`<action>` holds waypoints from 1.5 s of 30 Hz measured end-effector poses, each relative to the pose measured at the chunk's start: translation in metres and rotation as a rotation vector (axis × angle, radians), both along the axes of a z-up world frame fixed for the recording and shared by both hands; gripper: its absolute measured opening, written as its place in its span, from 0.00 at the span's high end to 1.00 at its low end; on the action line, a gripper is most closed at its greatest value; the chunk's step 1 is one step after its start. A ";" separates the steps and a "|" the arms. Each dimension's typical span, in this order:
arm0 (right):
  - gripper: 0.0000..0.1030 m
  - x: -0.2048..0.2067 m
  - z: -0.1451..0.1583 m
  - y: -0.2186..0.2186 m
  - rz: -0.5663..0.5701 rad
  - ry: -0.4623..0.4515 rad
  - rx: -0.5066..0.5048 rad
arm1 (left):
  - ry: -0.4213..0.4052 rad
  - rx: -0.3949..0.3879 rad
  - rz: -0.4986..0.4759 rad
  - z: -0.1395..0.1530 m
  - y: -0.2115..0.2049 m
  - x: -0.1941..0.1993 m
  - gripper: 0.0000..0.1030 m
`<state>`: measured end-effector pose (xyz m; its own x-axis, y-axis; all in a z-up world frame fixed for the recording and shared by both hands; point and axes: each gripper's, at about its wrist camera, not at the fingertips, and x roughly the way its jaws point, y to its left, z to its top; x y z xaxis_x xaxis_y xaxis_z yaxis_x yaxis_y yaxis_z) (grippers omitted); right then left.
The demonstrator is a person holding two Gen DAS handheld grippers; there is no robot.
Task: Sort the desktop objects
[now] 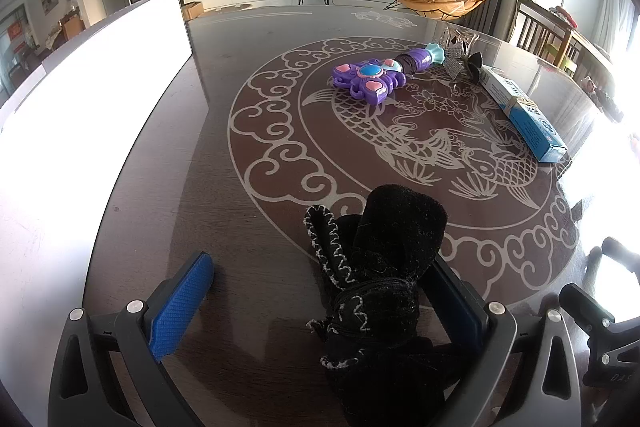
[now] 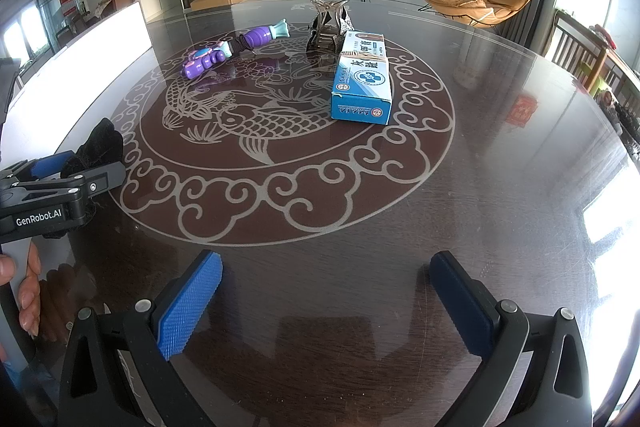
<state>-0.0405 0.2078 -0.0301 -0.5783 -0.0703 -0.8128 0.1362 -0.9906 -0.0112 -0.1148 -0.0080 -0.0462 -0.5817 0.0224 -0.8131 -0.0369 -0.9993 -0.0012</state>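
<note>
Left wrist view: left tongs (image 1: 320, 291) spread wide over the dark patterned surface (image 1: 248, 211). A black glove (image 1: 380, 267) with pale stitching lies between the fingers, leaning against the right finger; the blue left pad (image 1: 182, 307) stands clear of it, so nothing is clamped. Ahead, well apart: purple toy wand (image 1: 372, 77). Ahead and to the right: blue box (image 1: 524, 115), with a glittery silver ornament (image 1: 460, 57) just beyond its far end. White board (image 1: 92, 99) stands on edge to the left.

Right wrist view: right tongs (image 2: 326, 291) wide open, holding nothing, only bare surface (image 2: 500, 187) between the pads. Blue box (image 2: 362, 83) straight ahead, well apart; ornament (image 2: 328, 23) just behind it; wand (image 2: 236, 49) ahead-left. Far to the left, the left tongs (image 2: 76, 167) with the glove (image 2: 100, 147) among them. A hand (image 2: 24, 291) shows at the left edge.
</note>
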 end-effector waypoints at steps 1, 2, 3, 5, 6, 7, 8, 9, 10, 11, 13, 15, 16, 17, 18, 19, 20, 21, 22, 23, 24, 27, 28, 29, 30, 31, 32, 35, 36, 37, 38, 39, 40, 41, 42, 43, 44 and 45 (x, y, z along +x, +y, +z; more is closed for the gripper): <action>0.00 0.000 0.000 0.000 0.000 0.000 0.000 | 0.000 0.000 0.000 0.000 0.000 0.000 0.00; 0.00 0.000 0.000 0.000 0.000 0.000 0.000 | 0.000 0.000 0.000 0.000 0.000 0.000 0.00; 0.00 0.000 0.000 0.000 0.000 0.000 0.000 | 0.000 0.000 0.000 0.000 0.000 0.000 0.00; 0.00 0.000 0.000 0.000 0.000 0.000 0.000 | 0.000 0.000 0.000 0.000 0.000 0.000 0.00; 0.00 0.000 0.000 0.000 0.000 0.000 0.000 | 0.000 0.000 0.000 0.000 0.000 0.000 0.00; 0.00 0.000 0.000 0.000 0.000 0.000 0.000 | 0.000 0.000 0.000 0.000 0.000 0.000 0.00; 0.00 -0.002 -0.002 0.001 0.000 0.000 0.000 | 0.000 0.000 0.000 0.000 0.000 0.000 0.00; 0.00 0.000 0.000 0.000 0.000 0.000 0.000 | 0.000 0.000 0.000 0.000 0.000 0.000 0.00; 0.00 0.000 0.000 0.000 0.000 0.000 0.000 | 0.000 0.000 0.000 0.000 0.000 0.000 0.00; 0.00 0.000 0.000 0.000 0.000 0.000 0.000 | 0.000 0.000 0.000 0.000 0.000 0.000 0.00; 0.00 0.000 0.000 0.000 -0.001 0.000 0.000 | 0.000 0.000 0.000 0.000 0.000 0.000 0.00; 0.00 0.000 0.000 0.000 -0.001 0.000 0.000 | 0.000 0.000 0.000 0.000 0.000 0.000 0.00; 0.00 0.000 0.000 0.000 -0.001 0.000 0.000 | 0.000 0.000 0.000 0.000 0.000 0.000 0.00; 0.00 0.000 0.000 0.000 -0.001 0.000 0.000 | 0.000 0.000 0.000 0.000 0.000 0.000 0.00; 0.00 0.000 0.000 0.000 -0.001 0.000 0.000 | 0.000 0.000 0.000 0.000 0.000 0.000 0.00; 0.00 0.000 0.000 0.000 -0.001 0.000 0.000 | 0.000 0.000 0.000 0.000 0.000 0.000 0.00; 0.00 0.000 0.000 0.000 -0.001 0.000 0.000 | 0.000 0.000 0.000 0.000 0.000 0.000 0.00; 0.00 0.000 0.000 0.000 -0.001 0.000 0.000 | 0.000 0.000 0.000 0.000 0.000 0.000 0.00; 0.00 0.000 0.000 0.000 -0.001 0.000 0.000 | 0.000 0.000 0.000 0.000 0.000 0.000 0.00; 0.00 0.000 0.000 0.000 -0.001 0.000 0.000 | 0.000 0.000 0.000 0.000 0.000 0.000 0.00; 0.00 0.001 0.000 0.000 -0.001 0.000 0.000 | 0.000 0.000 0.000 0.000 0.000 0.000 0.00; 0.00 0.001 0.000 0.000 -0.001 0.000 0.000 | 0.000 0.000 0.000 0.000 0.000 0.000 0.00; 0.00 0.000 0.000 0.000 -0.001 0.000 0.000 | 0.000 0.000 0.000 0.000 0.000 0.000 0.00; 0.00 0.000 0.000 0.000 -0.001 0.000 0.000 | 0.000 0.000 0.000 0.000 0.000 0.000 0.00; 0.00 0.001 0.000 0.000 -0.001 0.000 0.000 | 0.000 0.000 0.000 0.000 0.000 0.000 0.00; 0.00 0.001 0.000 0.000 -0.001 0.000 0.000 | 0.000 0.000 0.000 0.000 0.000 0.000 0.00; 0.00 0.000 0.000 0.001 -0.001 0.000 -0.002 | 0.000 0.000 0.000 0.000 0.000 0.000 0.00; 0.00 0.011 0.007 0.003 -0.010 0.015 -0.057 | 0.000 0.000 0.000 0.000 0.000 0.000 0.00; 0.00 0.010 0.008 0.008 -0.019 0.023 -0.086 | 0.000 0.000 0.000 0.000 0.000 0.000 0.00; 0.00 0.010 0.010 0.014 -0.032 0.040 -0.124 | 0.000 0.000 0.000 0.000 0.000 0.000 0.00; 0.00 0.009 0.013 0.019 -0.053 0.067 -0.152 | 0.000 0.000 0.000 0.000 0.000 0.000 0.00; 0.00 0.006 0.016 0.021 -0.069 0.084 -0.158 | 0.000 0.000 0.000 0.000 0.000 0.000 0.00; 0.00 -0.004 0.019 0.021 -0.084 0.089 -0.155 | 0.000 0.000 0.000 0.000 0.000 0.000 0.00; 0.00 -0.012 0.022 0.018 -0.086 0.081 -0.152 | 0.000 0.000 0.000 0.000 0.000 0.000 0.00; 0.00 -0.023 0.025 0.013 -0.084 0.065 -0.149 | 0.000 0.000 0.000 0.000 0.000 0.000 0.00; 0.00 -0.046 0.024 0.008 -0.085 0.031 -0.132 | 0.000 0.000 0.000 0.000 0.000 0.000 0.00; 0.00 -0.061 0.024 0.005 -0.091 0.007 -0.110 | 0.000 0.000 0.000 0.000 0.000 0.000 0.00; 0.00 -0.079 0.026 0.000 -0.104 -0.008 -0.081 | 0.000 0.000 0.000 0.000 0.000 0.000 0.00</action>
<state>-0.1190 0.2073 -0.0044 -0.5793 -0.0763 -0.8115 0.0328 -0.9970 0.0703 -0.1147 -0.0079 -0.0462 -0.5816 0.0220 -0.8132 -0.0368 -0.9993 -0.0008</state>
